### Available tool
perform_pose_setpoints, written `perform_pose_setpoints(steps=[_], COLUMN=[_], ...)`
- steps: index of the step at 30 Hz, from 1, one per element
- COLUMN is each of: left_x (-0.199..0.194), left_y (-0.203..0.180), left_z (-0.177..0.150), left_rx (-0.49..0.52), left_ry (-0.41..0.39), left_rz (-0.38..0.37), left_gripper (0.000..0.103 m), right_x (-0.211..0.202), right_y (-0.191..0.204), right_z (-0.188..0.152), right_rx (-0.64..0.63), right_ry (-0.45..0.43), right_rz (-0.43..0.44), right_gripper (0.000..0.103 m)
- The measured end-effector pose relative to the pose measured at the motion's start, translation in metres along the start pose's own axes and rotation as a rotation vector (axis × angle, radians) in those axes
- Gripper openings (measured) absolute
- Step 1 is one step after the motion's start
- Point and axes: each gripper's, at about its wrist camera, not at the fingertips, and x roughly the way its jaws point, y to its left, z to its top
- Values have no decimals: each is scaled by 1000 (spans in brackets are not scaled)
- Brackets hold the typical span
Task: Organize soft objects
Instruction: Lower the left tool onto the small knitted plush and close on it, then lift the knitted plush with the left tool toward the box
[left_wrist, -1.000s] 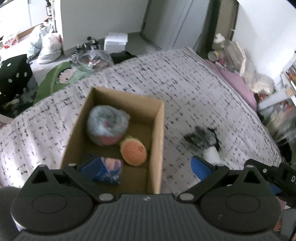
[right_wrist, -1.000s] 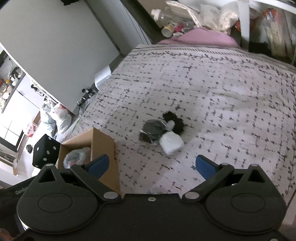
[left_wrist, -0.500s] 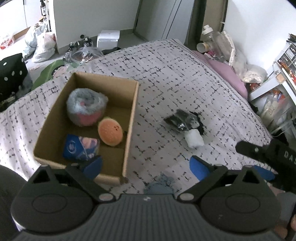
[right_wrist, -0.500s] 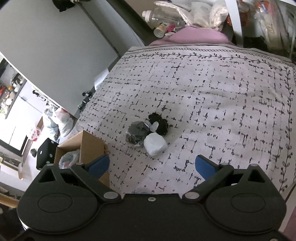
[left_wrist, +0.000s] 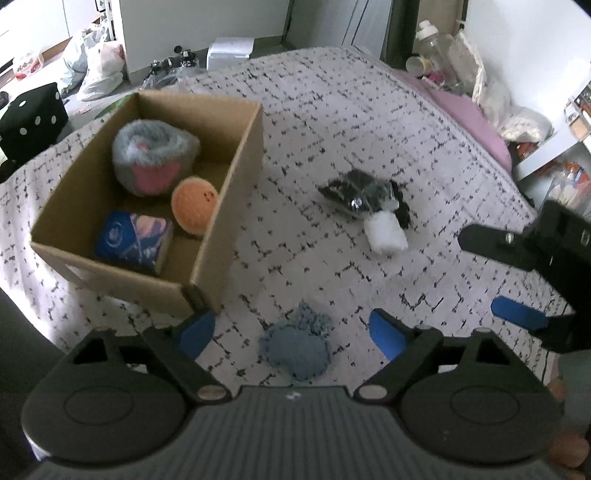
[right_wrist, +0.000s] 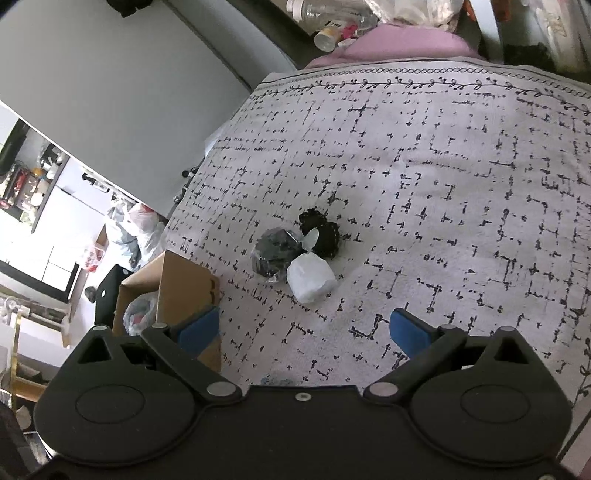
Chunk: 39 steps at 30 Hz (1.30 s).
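Our left gripper (left_wrist: 291, 332) and right gripper (right_wrist: 304, 326) both hang spread and empty. Nearest the box (left_wrist: 229, 206) lies a blue cloth (left_wrist: 295, 349); beyond it, a white bundle (left_wrist: 386, 232) and black bag (left_wrist: 356, 194) wait. Three toys (left_wrist: 194, 201) already sit inside.

Dim, soft daylight; blown-out whites at left, fisheye-warped edges, slight blur.
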Motion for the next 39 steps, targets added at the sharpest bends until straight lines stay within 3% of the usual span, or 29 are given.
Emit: perform_pose_setpoints(steps=[5, 18, 23, 25, 27, 29, 39], left_x=[25, 74, 91, 91, 91, 88, 81], left_y=[-5, -20, -19, -21, -23, -29, -36], left_z=[-8, -24, -28, -28, -26, -22, 7], left_rx=[-26, 23, 18, 14, 16, 24, -17], left_ry=[54, 120, 140, 127, 119, 102, 31], left_rz=[44, 162, 189, 174, 145, 146, 129], left_gripper=[85, 85, 84, 73, 51, 45, 42], right_x=[7, 24, 36, 41, 45, 49, 60], right_y=[-4, -20, -26, -28, -30, -32, -34], right_z=[2, 5, 7, 8, 10, 11, 21], right_rx=[-5, 33, 42, 44, 44, 48, 48], right_ry=[30, 80, 109, 120, 127, 132, 115], right_rz=[30, 74, 72, 68, 60, 60, 59], right_gripper=[97, 93, 84, 79, 75, 70, 64])
